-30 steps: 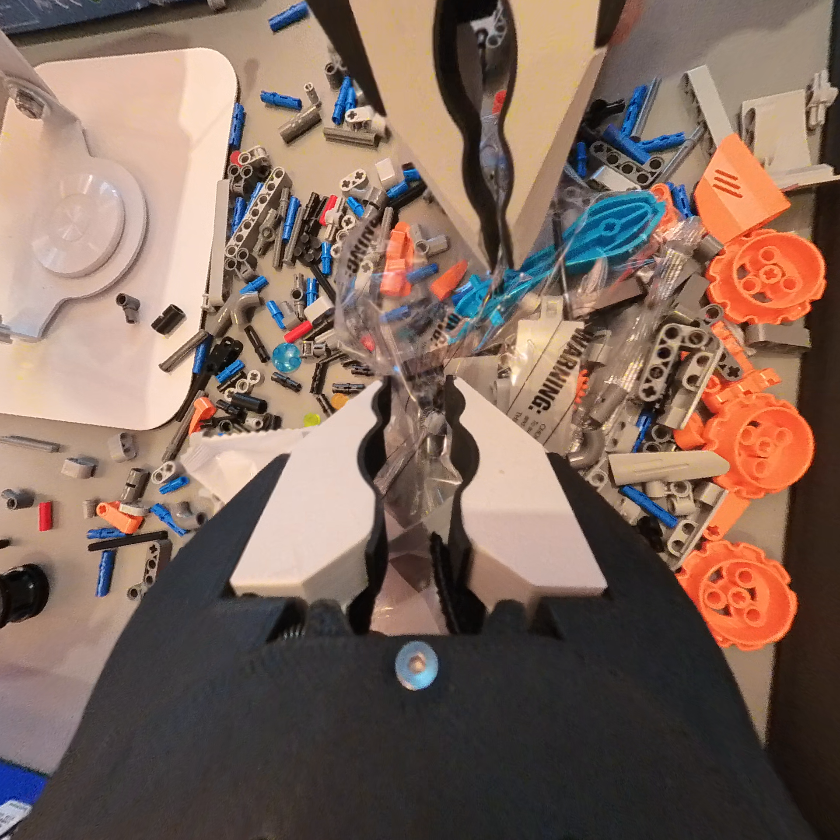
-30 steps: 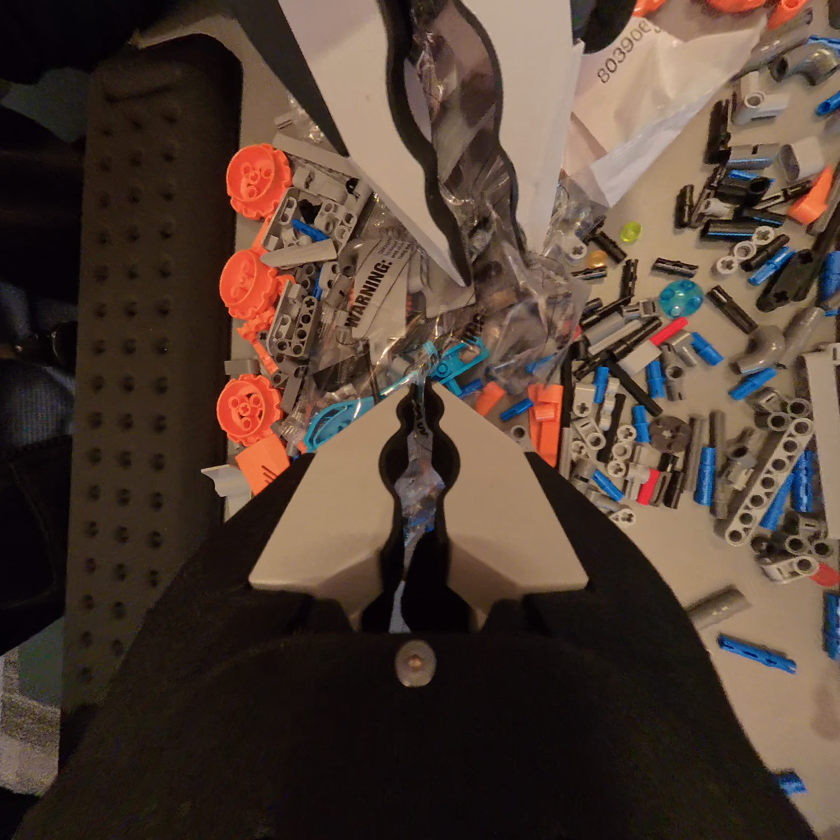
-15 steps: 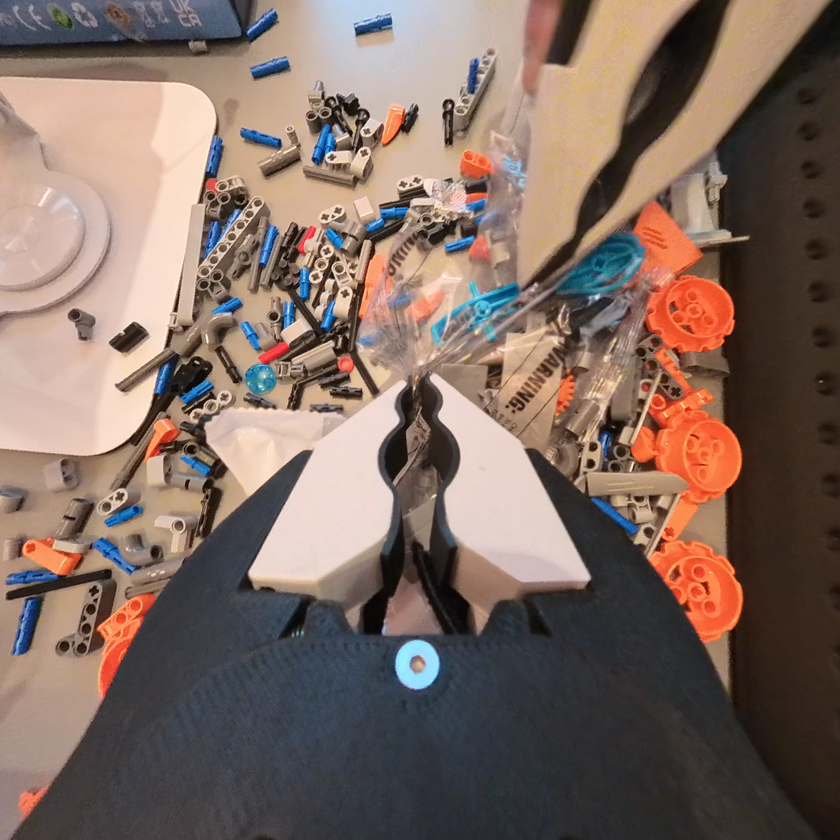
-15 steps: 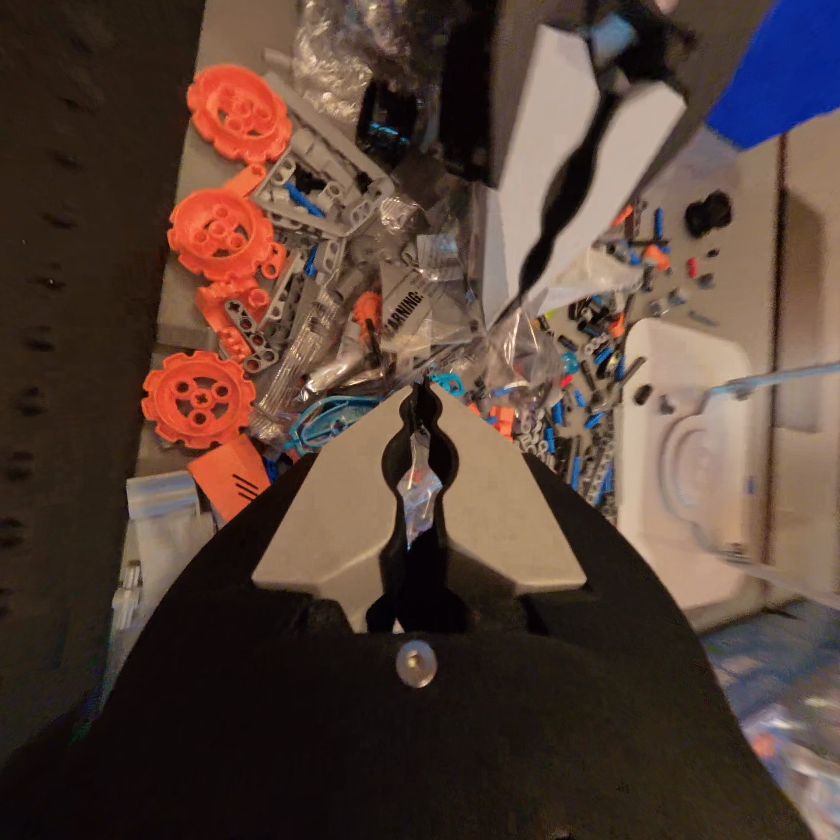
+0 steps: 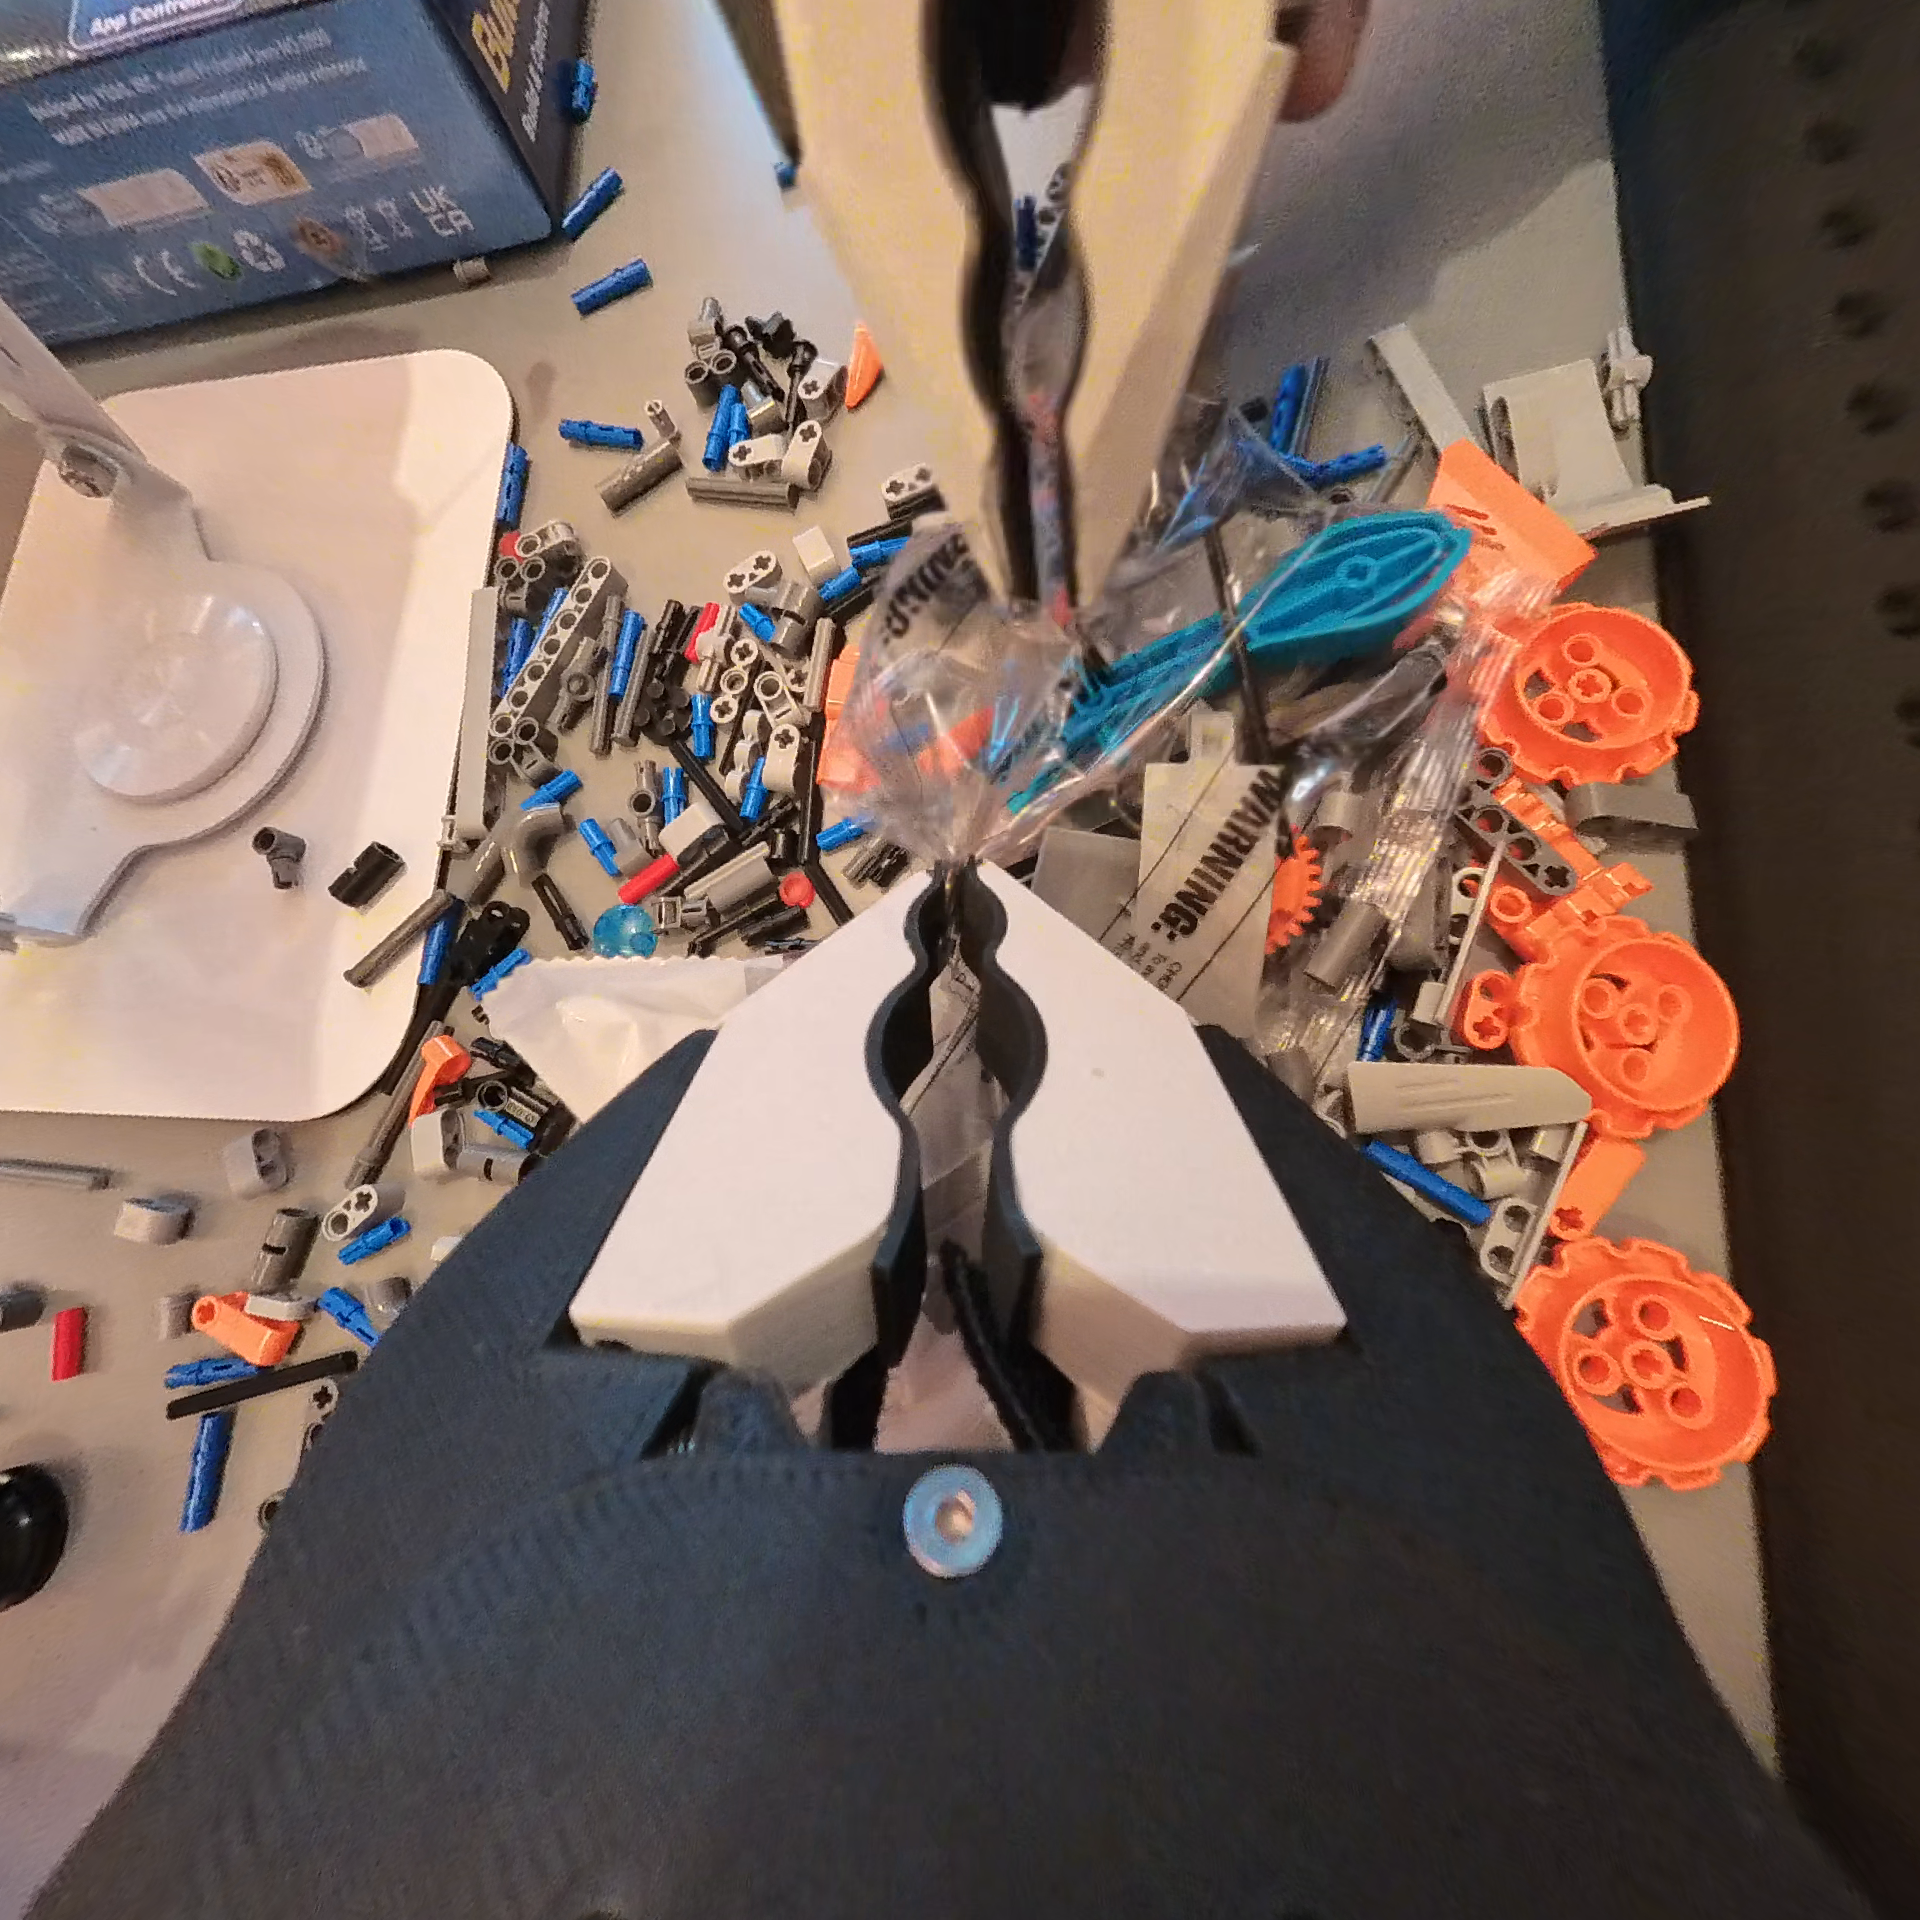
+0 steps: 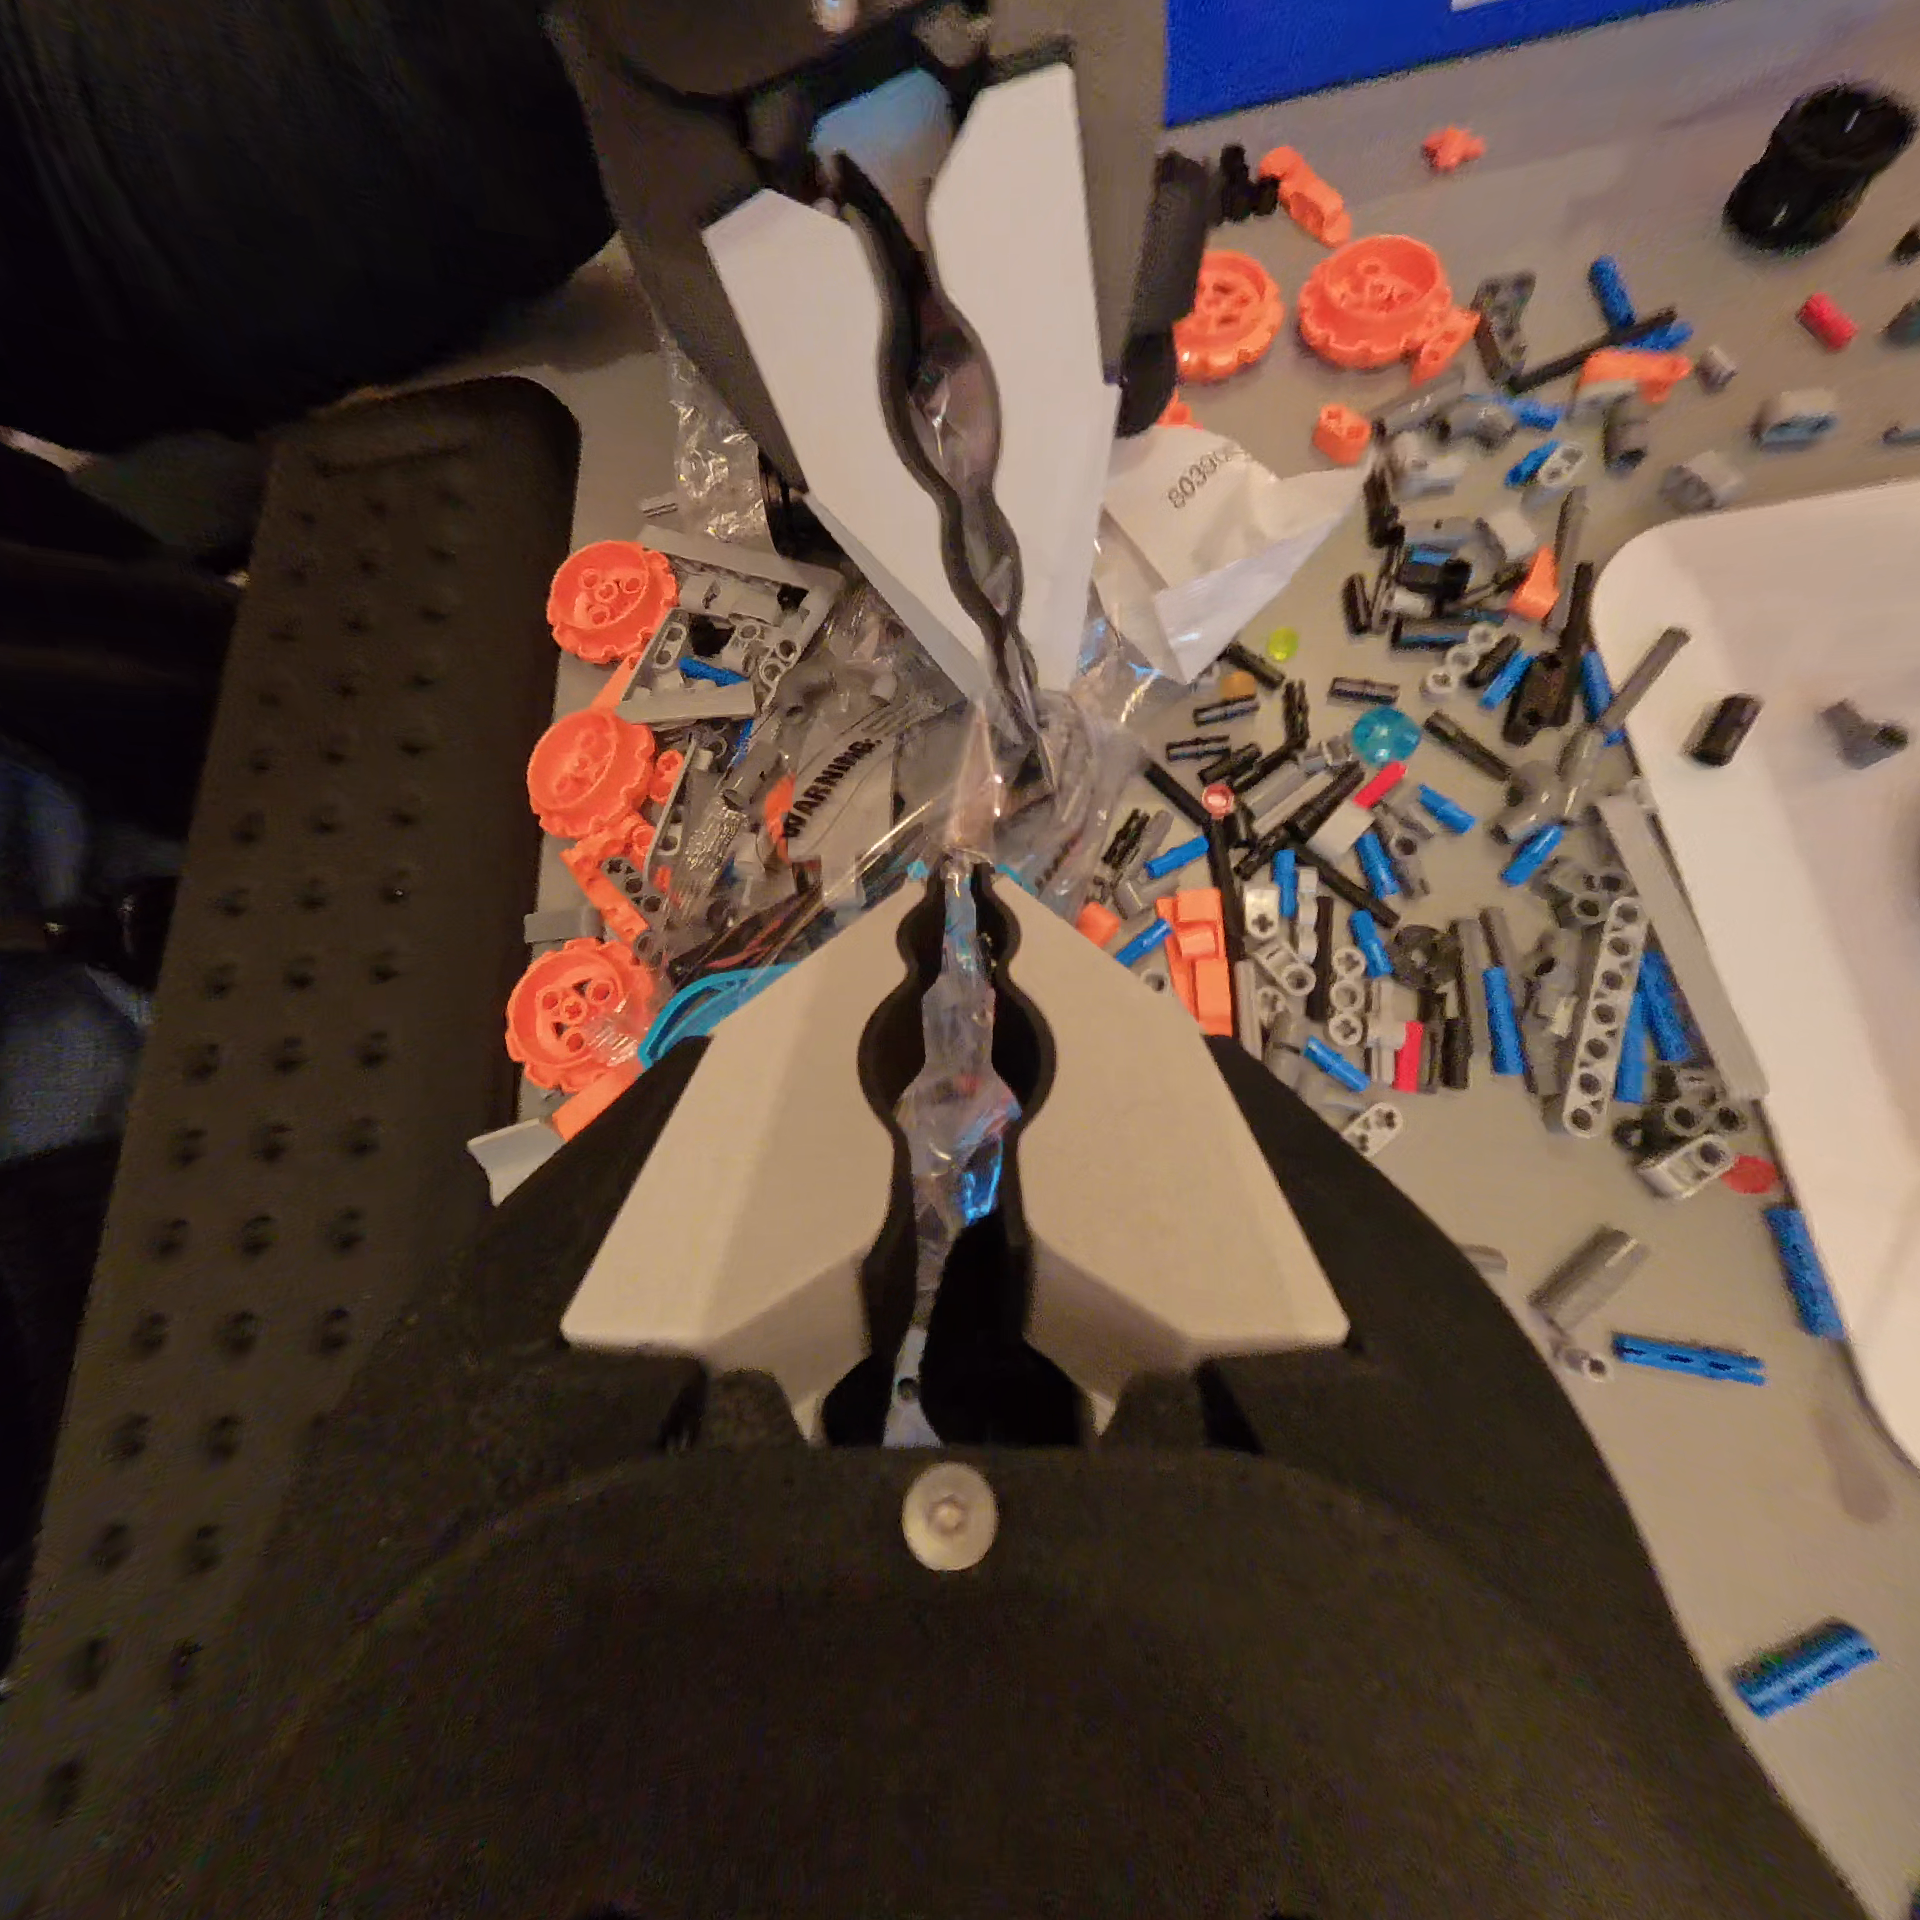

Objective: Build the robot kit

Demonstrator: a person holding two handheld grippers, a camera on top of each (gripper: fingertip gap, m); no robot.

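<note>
A white tray (image 5: 312,499) sits at the bench's left edge, loose building pieces (image 5: 665,686) scattered beside it. Mid-bench, the left gripper (image 5: 961,883) is clamped on one end of a clear plastic bag (image 5: 966,707); the right gripper (image 6: 961,878) pinches the opposite end, the bag stretched between them. Orange wheels (image 5: 1621,1023) line the right edge.
</note>
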